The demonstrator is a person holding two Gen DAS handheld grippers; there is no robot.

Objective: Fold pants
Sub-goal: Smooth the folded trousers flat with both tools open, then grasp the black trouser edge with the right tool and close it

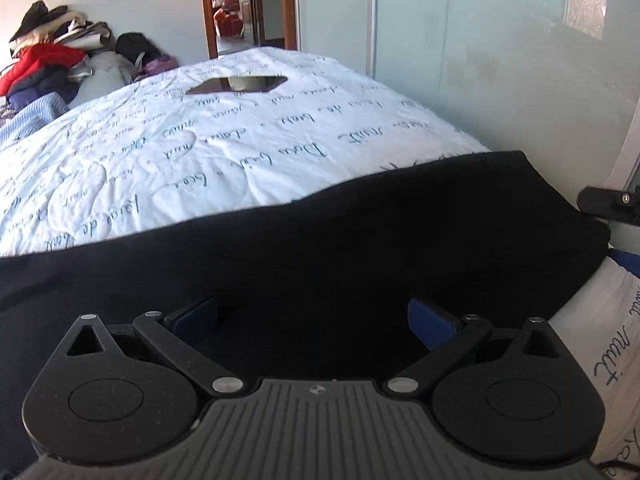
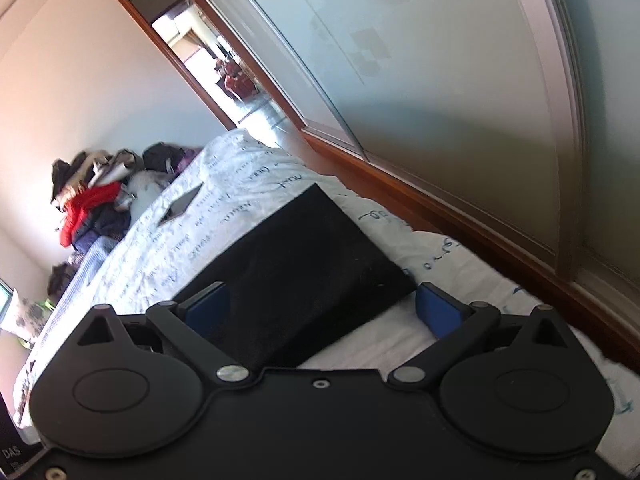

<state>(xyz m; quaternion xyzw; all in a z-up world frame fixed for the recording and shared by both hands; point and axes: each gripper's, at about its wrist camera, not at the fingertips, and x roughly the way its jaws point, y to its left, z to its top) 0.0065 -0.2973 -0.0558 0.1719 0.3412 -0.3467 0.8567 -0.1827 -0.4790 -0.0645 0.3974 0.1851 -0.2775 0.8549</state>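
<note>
Black pants (image 1: 320, 240) lie flat on a white bedspread (image 1: 200, 152) printed with script, stretching across the near part of the left wrist view. My left gripper (image 1: 312, 318) hovers over them with its blue pads wide apart and nothing between them. In the right wrist view the pants (image 2: 304, 260) appear as a folded black rectangle on the bedspread (image 2: 400, 340). My right gripper (image 2: 322, 308) is open and tilted, its pads straddling the near corner of the fabric without pinching it. Part of the right gripper (image 1: 612, 202) shows at the right edge of the left wrist view.
A dark phone-like slab (image 1: 236, 84) rests on the far part of the bed. A heap of clothes (image 1: 52, 56) is piled by the wall at the far left. Sliding wardrobe doors (image 2: 440, 100) run along the bed's right side, with an open doorway (image 1: 248, 4) beyond.
</note>
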